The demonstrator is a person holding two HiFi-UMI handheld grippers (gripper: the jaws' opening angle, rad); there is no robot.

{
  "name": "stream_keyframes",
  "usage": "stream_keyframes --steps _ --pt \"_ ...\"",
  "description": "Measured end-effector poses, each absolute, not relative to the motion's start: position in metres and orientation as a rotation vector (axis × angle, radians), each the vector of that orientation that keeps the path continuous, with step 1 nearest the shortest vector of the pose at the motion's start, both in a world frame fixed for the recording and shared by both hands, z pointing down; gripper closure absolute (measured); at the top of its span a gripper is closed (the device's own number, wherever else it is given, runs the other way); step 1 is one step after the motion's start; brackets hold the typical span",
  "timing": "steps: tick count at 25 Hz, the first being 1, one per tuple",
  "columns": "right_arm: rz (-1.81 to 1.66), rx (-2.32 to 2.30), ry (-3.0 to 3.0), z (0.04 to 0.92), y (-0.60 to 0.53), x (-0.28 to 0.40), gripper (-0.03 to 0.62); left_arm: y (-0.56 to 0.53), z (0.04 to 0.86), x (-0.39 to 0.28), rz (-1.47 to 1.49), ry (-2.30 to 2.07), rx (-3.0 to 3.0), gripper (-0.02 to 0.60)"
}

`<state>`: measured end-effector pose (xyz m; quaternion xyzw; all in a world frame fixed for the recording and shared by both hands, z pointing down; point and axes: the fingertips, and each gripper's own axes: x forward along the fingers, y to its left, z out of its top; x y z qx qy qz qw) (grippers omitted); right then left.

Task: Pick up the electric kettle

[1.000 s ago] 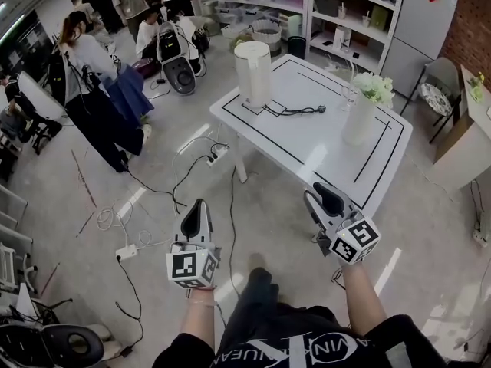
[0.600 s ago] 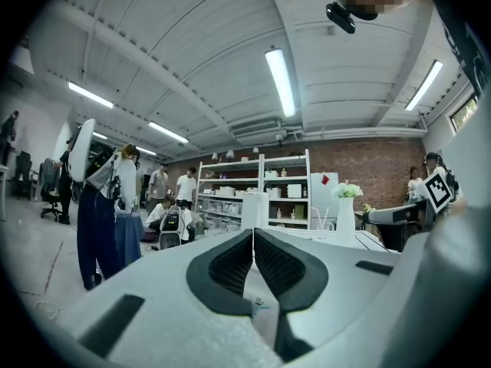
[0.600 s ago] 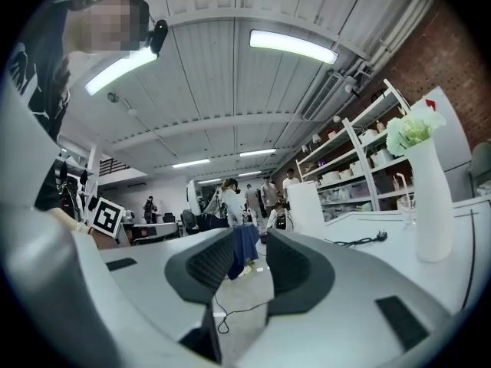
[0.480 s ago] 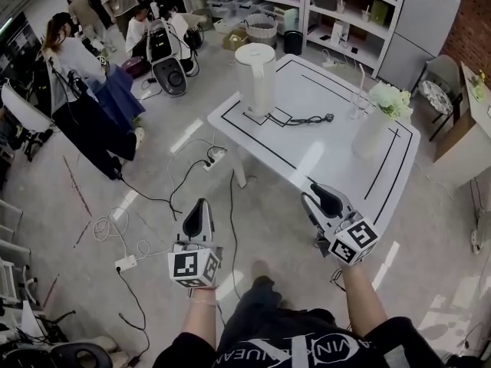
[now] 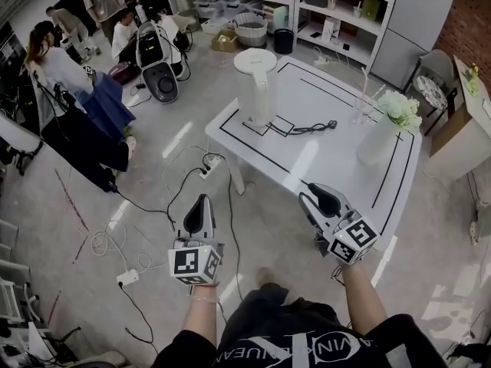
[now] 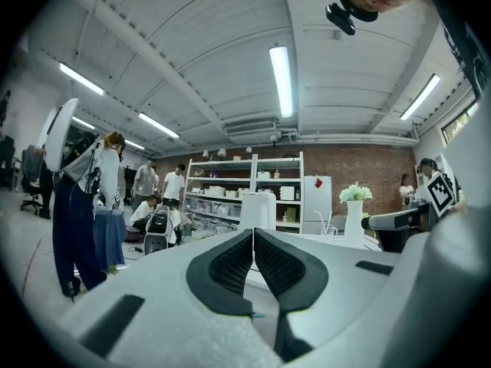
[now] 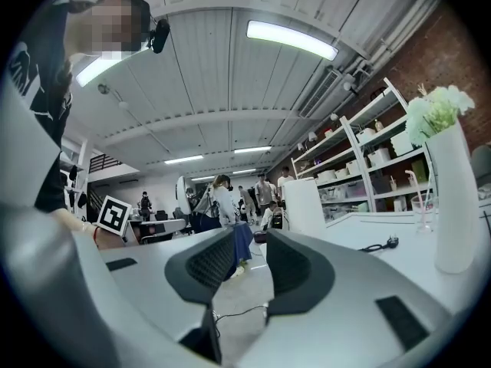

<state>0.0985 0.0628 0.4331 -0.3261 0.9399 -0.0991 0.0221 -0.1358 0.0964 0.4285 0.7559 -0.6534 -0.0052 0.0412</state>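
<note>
Head view: white electric kettle point(image 5: 255, 83) upright on table point(image 5: 322, 159), far-left corner. Vase point(image 5: 377, 138) holds white flowers point(image 5: 400, 107).

Left gripper view: left gripper point(image 6: 253, 236) pads pressed together, empty.

Right gripper view: right gripper point(image 7: 249, 244) pads spread, nothing between; kettle well ahead.

A pale grey floor point(image 5: 291, 228) strewn with cables point(image 5: 188, 179) surrounds a white worktop point(image 5: 307, 159) marked with black lines. White shelving point(image 5: 337, 10) stands at the far side, near a brick wall point(image 5: 469, 29). Strip lights point(image 6: 281, 79) run along the white ceiling point(image 6: 207, 44).
</note>
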Motion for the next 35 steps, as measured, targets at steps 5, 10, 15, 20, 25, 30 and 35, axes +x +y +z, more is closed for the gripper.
stream_keyframes --steps 5,10,15,20,25,30,35 --pt "-0.296 -1.023 2.908 0.432 0.050 0.082 0.484 0.081 0.428 -0.154 -0.029 -1.996 2.321 0.571" --pt "-0.288 -1.020 2.912 0.430 0.034 0.070 0.484 0.073 0.432 -0.165 -0.033 -1.993 2.309 0.571" --pt "-0.268 -1.018 2.914 0.425 0.016 0.062 0.484 0.061 0.436 -0.178 -0.035 -2.000 2.292 0.571" --pt "-0.260 -1.003 2.913 0.424 -0.015 0.052 0.484 0.032 0.431 -0.190 -0.045 -2.022 2.292 0.571" --pt "-0.250 -0.955 2.917 0.417 -0.054 0.036 0.484 -0.008 0.422 -0.199 -0.043 -2.038 2.299 0.571" --pt "-0.247 -0.918 2.927 0.413 -0.091 0.023 0.481 -0.046 0.425 -0.205 -0.026 -2.026 2.306 0.571" --pt "-0.246 -0.889 2.924 0.407 -0.132 0.010 0.476 -0.080 0.431 -0.215 -0.017 -2.031 2.282 0.571"
